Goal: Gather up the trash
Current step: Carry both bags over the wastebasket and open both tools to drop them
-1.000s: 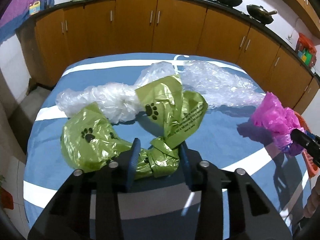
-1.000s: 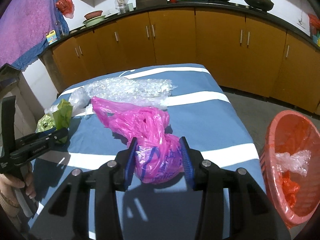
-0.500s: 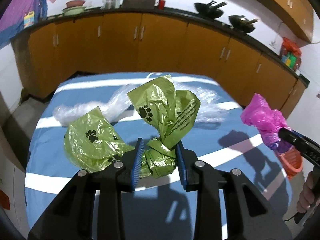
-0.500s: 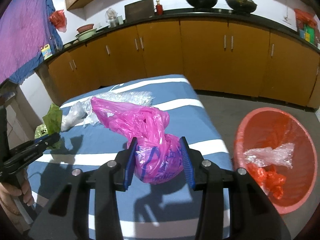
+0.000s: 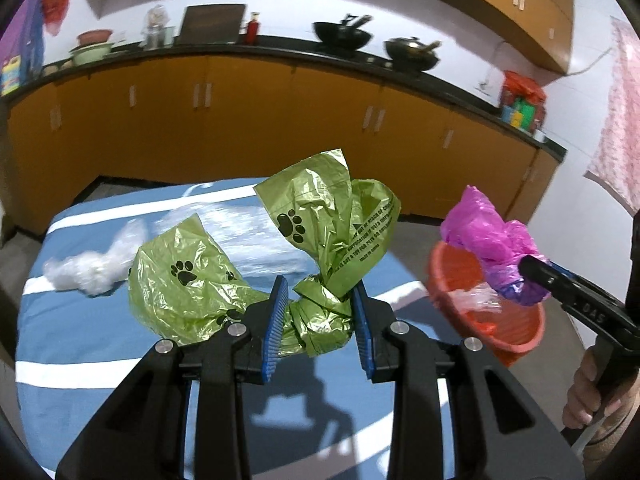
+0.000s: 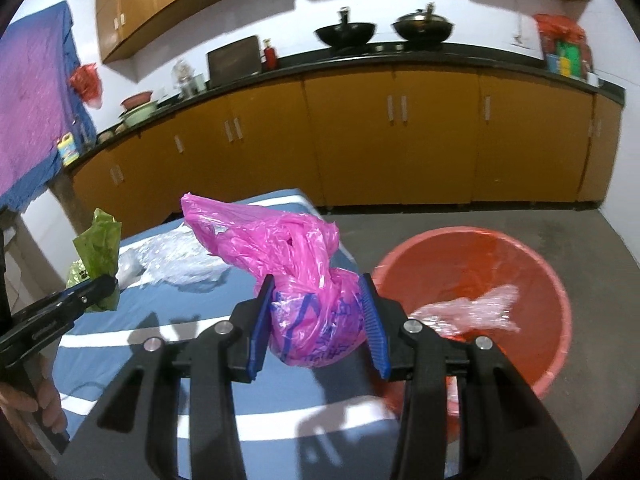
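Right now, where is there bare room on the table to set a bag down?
Bare: the near blue-and-white cloth below the left hand-held gripper and its green bag, and the right edge strip beside the red basin. Crowded: the far half, under clear plastic wrap.

Green bag (image 5: 360,240): "MADE IN CHINA", warning print.

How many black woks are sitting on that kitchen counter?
2. Both stand on the dark counter at the back, side by side: one wok on the left, the other wok just to its right, with a lid on top.
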Demonstrator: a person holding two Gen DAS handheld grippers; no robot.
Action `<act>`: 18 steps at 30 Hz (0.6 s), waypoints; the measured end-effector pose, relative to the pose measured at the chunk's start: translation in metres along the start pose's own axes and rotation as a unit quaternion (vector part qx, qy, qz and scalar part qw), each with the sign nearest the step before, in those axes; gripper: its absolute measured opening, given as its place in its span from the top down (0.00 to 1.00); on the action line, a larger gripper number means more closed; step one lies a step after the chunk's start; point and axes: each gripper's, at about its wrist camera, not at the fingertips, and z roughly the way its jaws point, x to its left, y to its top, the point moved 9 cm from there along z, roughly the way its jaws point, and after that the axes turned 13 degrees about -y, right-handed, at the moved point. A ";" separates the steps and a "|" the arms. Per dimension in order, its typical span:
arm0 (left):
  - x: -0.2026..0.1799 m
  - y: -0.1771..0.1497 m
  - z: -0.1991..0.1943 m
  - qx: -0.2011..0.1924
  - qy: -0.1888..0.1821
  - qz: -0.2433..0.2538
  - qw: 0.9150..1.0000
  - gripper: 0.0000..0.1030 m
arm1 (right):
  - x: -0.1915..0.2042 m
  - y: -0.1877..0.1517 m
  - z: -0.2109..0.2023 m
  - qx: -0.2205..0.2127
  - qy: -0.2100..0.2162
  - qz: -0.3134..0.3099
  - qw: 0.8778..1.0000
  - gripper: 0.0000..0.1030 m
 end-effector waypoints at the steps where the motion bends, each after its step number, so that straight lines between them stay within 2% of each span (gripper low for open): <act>1: -0.008 0.002 0.003 0.000 -0.005 0.004 1.000 0.69 | -0.007 0.000 -0.001 -0.002 -0.004 0.004 1.000 0.60; 11: -0.084 0.006 0.039 0.008 -0.059 0.037 0.998 0.69 | -0.084 0.004 -0.011 -0.016 -0.049 0.041 0.998 0.60; 18: -0.121 0.006 0.062 0.016 -0.089 0.043 0.995 0.69 | -0.121 0.005 -0.013 -0.023 -0.074 0.052 0.996 0.60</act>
